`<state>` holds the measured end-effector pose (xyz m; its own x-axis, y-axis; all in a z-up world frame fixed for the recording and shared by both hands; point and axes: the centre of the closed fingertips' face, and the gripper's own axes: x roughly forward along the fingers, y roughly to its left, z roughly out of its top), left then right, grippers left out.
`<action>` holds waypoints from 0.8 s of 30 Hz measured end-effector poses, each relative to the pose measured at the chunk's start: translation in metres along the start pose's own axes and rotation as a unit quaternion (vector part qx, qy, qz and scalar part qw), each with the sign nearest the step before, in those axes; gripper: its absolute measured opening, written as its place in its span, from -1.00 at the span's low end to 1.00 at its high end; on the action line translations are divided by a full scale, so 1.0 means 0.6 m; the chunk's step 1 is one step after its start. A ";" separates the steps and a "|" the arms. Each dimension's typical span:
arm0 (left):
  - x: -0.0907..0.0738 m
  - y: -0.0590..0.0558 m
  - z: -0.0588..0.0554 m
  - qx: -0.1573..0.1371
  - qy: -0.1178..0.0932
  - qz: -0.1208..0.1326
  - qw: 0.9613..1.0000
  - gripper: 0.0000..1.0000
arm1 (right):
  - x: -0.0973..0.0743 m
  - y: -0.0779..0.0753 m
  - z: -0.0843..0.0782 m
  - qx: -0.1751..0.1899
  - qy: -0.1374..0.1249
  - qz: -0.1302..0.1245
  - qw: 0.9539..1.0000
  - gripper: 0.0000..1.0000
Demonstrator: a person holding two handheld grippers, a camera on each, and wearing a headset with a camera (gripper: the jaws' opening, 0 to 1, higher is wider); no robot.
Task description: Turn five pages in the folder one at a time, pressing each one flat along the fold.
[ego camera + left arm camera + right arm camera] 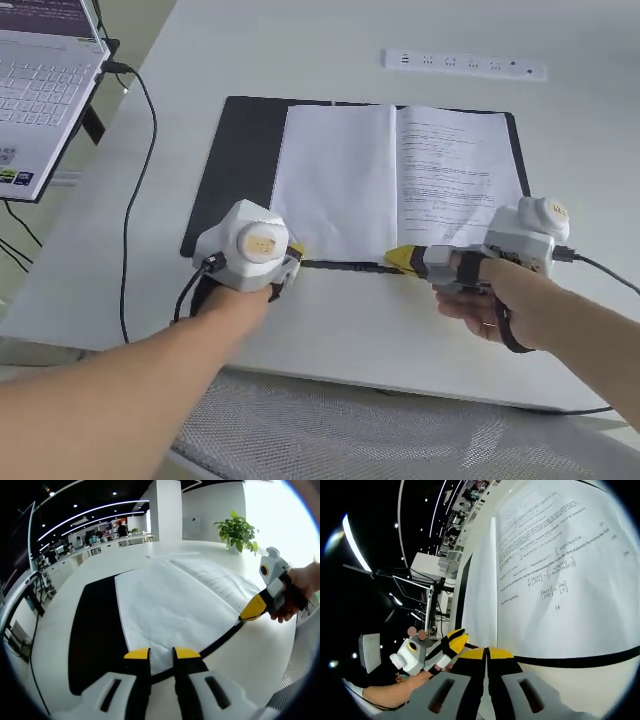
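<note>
The black folder [235, 170] of white sheets lay open mid-bench [400, 330], toward the far edge. The left gripper [161, 653], jaws slightly parted and empty, sat at the blank page's [335, 180] near edge. The right gripper [486, 653], jaws clenched on nothing, sat at the fold's near end. Dragging those hard tips along the fold could wrinkle the printed page [455, 170]. I counted one folder, two grippers, one silver laptop [40, 70] and one white power strip [465, 65].

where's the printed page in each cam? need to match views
Head view: printed page upper right of centre, right of the fold.
Left gripper view: the page upper right, beyond the blank page.
Right gripper view: the page upper right, large and tilted.
Shared landmark: the fold, blank page on its left in every view.
</note>
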<state>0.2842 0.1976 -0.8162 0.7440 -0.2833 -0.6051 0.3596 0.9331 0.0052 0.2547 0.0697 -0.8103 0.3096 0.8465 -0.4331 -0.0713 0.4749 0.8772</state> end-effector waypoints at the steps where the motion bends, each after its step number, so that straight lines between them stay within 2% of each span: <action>1: 0.000 0.000 0.000 -0.002 -0.001 0.000 1.000 -0.69 | -0.004 0.000 -0.007 -0.001 0.003 0.000 1.000 -1.00; 4: -0.001 0.000 0.000 -0.006 -0.001 0.000 1.000 -0.69 | -0.015 0.002 -0.023 -0.005 0.008 -0.003 1.000 -1.00; 6: -0.002 0.000 0.001 -0.014 -0.002 -0.001 1.000 -0.70 | -0.025 0.010 -0.026 0.004 -0.003 0.006 1.000 -1.00; 9: -0.007 -0.002 0.002 -0.019 0.006 -0.004 1.000 -0.71 | -0.041 0.032 -0.031 -0.002 -0.017 0.018 1.000 -1.00; 11: -0.009 -0.004 0.002 -0.021 0.014 -0.008 1.000 -0.69 | -0.047 0.037 -0.033 -0.007 -0.022 0.022 1.000 -1.00; 13: -0.016 -0.006 0.000 -0.024 0.026 -0.013 0.999 -0.66 | -0.058 0.052 -0.037 -0.017 -0.030 0.026 0.999 -1.00; 15: -0.026 -0.008 0.003 -0.033 0.029 -0.016 0.999 -0.61 | -0.071 0.067 -0.036 -0.038 -0.042 0.024 0.998 -1.00; 19: -0.055 -0.013 0.018 -0.041 0.031 -0.031 0.998 -0.55 | -0.104 0.094 -0.026 -0.092 -0.067 0.009 0.993 -1.00; 20: -0.063 -0.014 0.025 -0.045 0.025 -0.035 0.998 -0.54 | -0.116 0.111 -0.029 -0.111 -0.072 0.005 0.991 -1.00; 22: -0.078 -0.015 0.034 -0.051 0.022 -0.041 0.998 -0.53 | -0.137 0.125 -0.026 -0.139 -0.082 -0.010 0.987 -1.00; 24: -0.107 -0.016 0.046 -0.070 0.020 -0.048 0.996 -0.49 | -0.157 0.133 -0.022 -0.168 -0.091 -0.027 0.981 -0.94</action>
<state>0.2483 0.2007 -0.7553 0.6867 -0.3660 -0.6281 0.3441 0.9247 -0.1626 0.2073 0.0310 -0.7023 0.4844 0.7748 -0.4062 -0.3490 0.5969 0.7225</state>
